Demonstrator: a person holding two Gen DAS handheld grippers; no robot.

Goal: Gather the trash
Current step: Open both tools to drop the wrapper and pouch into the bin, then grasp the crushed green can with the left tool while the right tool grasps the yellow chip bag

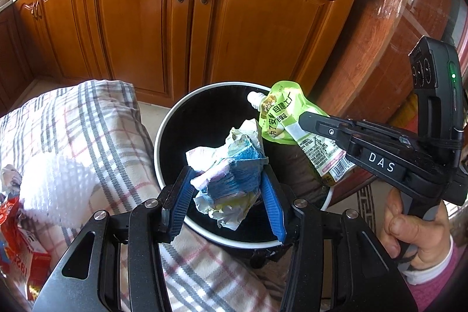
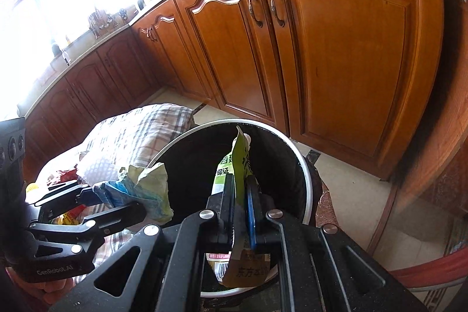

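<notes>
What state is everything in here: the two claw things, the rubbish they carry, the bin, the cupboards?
Left gripper: shut on the crumpled wrapper.
Crumpled wrapper: scrunched, held over the bin.
Right gripper: shut on the green pouch.
Green pouch: flattened, spout uncapped, held over the bin.
Bin: open, no lid.
Cabinet doors: closed.
Checked cloth: rumpled, more litter lying on it.
</notes>
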